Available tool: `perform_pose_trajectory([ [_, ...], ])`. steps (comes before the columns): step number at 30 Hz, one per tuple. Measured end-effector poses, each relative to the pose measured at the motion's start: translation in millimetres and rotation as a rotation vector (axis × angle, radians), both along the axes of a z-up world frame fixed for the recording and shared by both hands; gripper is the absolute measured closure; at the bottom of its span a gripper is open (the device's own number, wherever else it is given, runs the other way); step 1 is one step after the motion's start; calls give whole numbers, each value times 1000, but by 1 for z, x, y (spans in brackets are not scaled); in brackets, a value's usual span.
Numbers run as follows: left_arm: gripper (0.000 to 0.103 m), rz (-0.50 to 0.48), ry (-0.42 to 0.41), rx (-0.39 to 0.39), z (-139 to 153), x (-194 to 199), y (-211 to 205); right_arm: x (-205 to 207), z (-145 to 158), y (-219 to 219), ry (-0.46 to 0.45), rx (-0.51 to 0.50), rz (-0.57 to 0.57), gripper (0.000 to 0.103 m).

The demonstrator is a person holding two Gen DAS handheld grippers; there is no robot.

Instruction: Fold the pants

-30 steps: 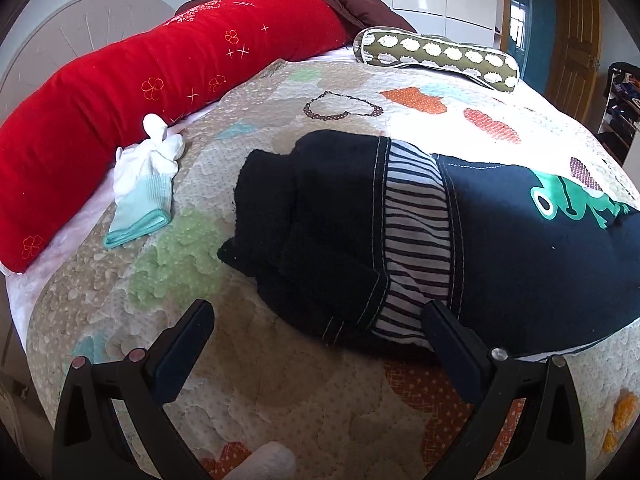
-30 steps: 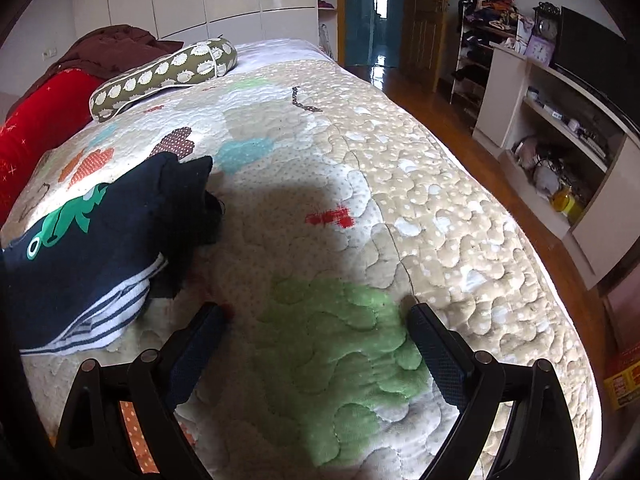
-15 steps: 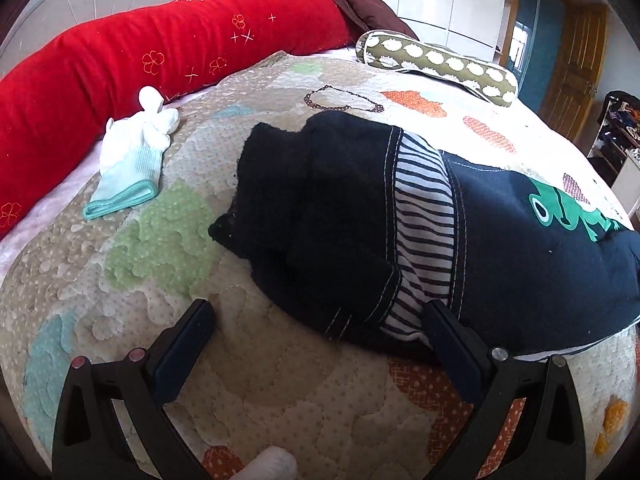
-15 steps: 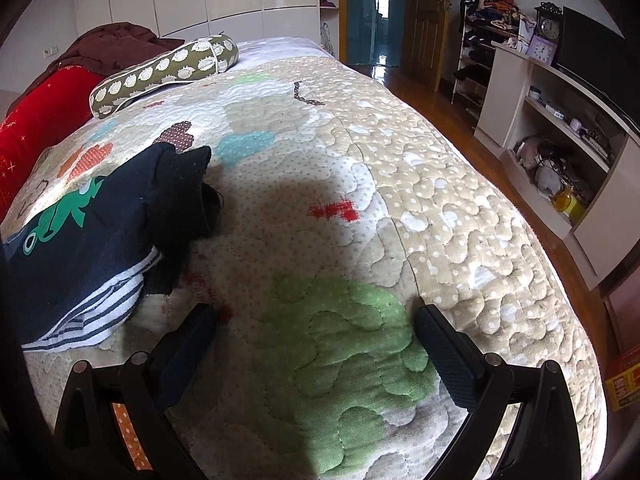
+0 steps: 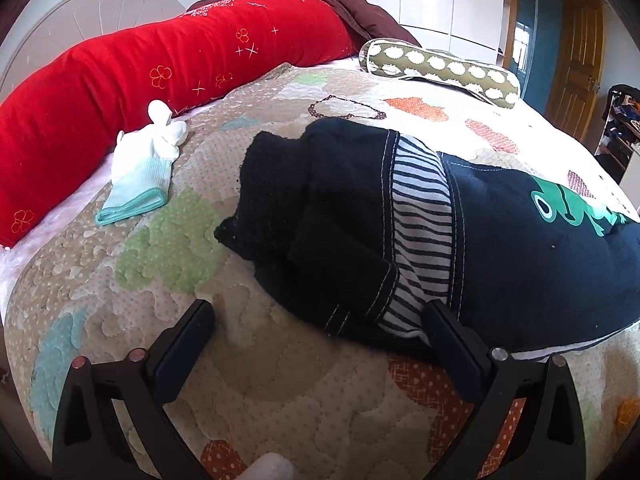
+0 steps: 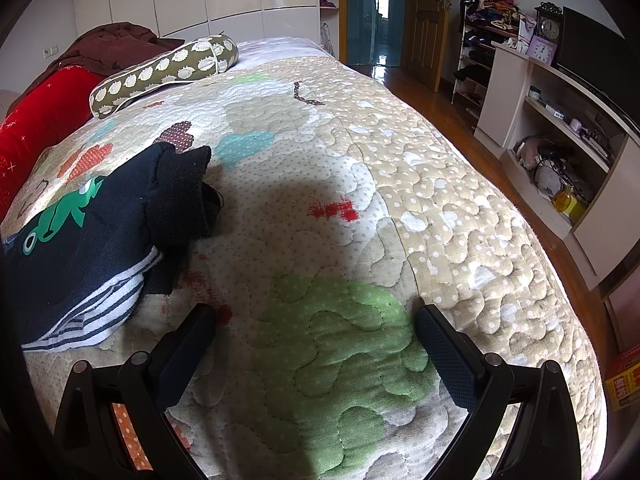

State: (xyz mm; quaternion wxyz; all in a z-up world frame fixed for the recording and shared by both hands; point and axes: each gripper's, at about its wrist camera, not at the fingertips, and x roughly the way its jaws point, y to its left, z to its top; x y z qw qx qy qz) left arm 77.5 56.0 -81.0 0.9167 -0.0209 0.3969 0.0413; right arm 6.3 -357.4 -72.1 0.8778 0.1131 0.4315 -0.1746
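Left tool point(image 5: 318, 318): fingers spread wide, holding nothing, low over the quilt point(image 5: 280, 380); its right finger sits at the near edge of the pants point(image 5: 352, 216).
Right tool point(image 6: 316, 322): fingers spread wide, holding nothing, over a green patch of the quilt, apart from the pants.
Pants: dark navy, striped lining turned out, green frog motif, lying in a folded heap on the bed.
Sock point(image 5: 140, 168): white with teal cuff, left of the pants, beside the red bolster point(image 5: 140, 76).
Spotted olive bolster point(image 5: 440, 70): at the far side of the bed.
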Motion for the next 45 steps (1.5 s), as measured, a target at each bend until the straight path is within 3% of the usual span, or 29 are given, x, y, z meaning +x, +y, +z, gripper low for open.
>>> perform_pose_trajectory([
  [36,0,-3,13,-37,-4,3,5,0,0,0,0,0,0,1],
  [45,0,-1,-16,6,13,-7,-1,1,0,0,-1,0,-1,1],
])
